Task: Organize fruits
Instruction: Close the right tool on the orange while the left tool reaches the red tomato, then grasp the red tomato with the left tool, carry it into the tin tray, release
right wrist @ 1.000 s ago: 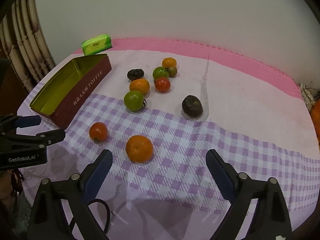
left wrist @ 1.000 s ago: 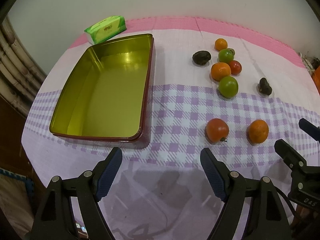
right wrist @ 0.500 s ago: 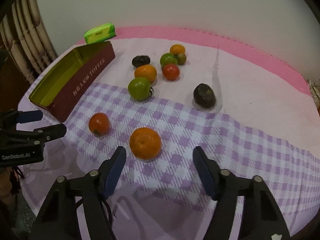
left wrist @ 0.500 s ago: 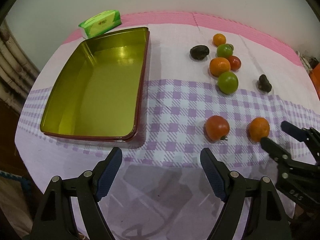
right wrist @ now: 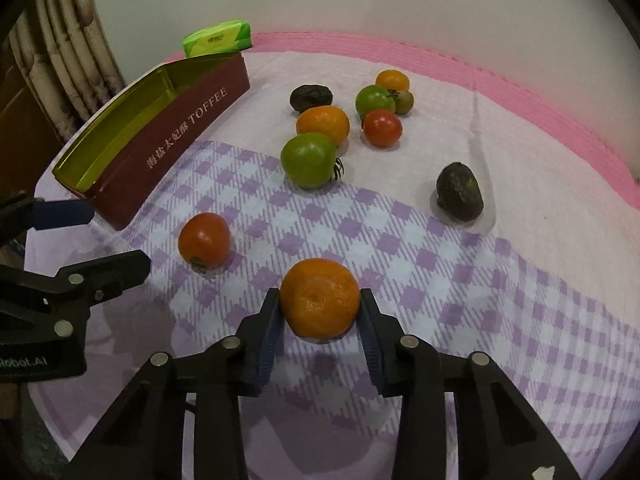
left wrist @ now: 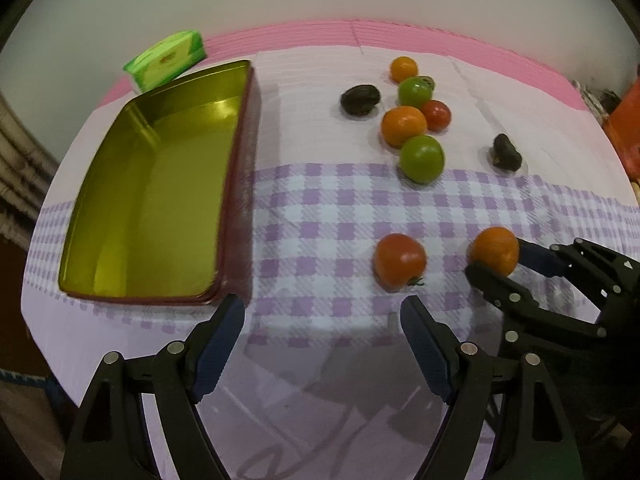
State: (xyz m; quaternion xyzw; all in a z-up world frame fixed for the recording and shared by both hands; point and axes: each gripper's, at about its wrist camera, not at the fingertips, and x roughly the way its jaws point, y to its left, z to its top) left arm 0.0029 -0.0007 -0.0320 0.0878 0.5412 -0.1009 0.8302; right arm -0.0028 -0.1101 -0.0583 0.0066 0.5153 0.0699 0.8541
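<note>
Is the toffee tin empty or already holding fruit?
Empty. The tin shows only its bare gold floor in the left wrist view; every fruit is on the tablecloth.

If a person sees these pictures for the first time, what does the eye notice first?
First, the orange in front, pinched between the right tongs, whose jaws have just been closing. Next, the empty golden tin at the left, then the cluster of green, red and orange fruits farther back.
</note>
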